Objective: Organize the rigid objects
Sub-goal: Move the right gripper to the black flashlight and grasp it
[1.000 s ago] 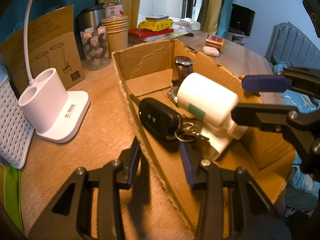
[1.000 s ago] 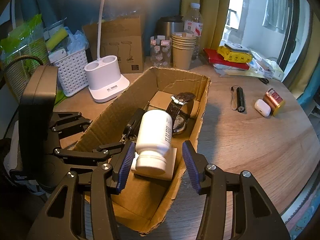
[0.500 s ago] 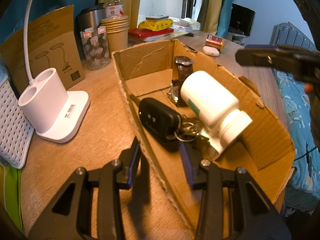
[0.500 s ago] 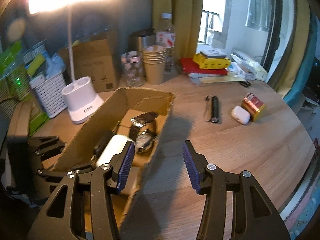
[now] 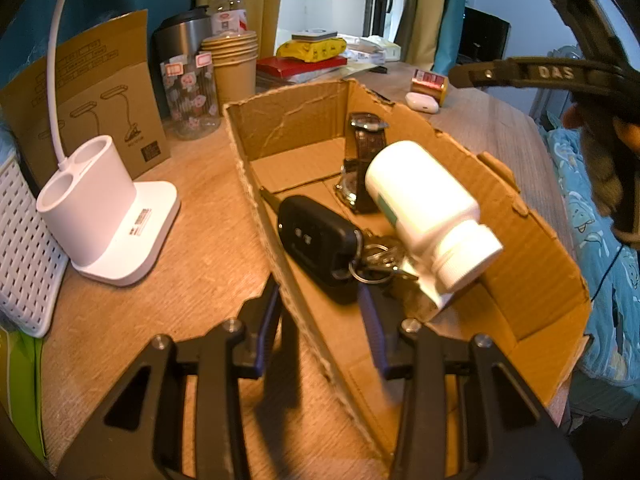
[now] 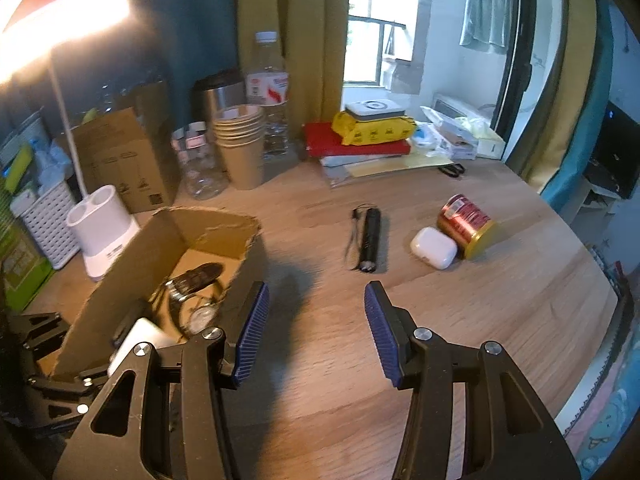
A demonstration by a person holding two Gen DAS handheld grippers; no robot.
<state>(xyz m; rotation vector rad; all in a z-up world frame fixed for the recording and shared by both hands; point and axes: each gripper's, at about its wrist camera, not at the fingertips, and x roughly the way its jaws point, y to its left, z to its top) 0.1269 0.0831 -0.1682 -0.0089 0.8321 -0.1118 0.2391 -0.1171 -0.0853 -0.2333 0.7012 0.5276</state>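
The left claw (image 5: 320, 320) is clamping the near-left wall of the cardboard box (image 5: 532, 240), where the key fob (image 5: 316, 236), watch (image 5: 366, 148) and white bottle (image 5: 424, 208) are lying. The right claw (image 6: 316, 332) is hanging open and empty over the bench (image 6: 500, 320), with the flashlight (image 6: 370, 238), earbud case (image 6: 434, 247) and red tin (image 6: 466, 226) lying far of it.

I am seeing warm lamp glare (image 6: 60, 24) blowing out my right view's upper left, daylight coming through the window (image 6: 366, 40), a dark shadow falling across the table (image 6: 500, 304), slight motion blur, and fisheye bending darkening every edge.
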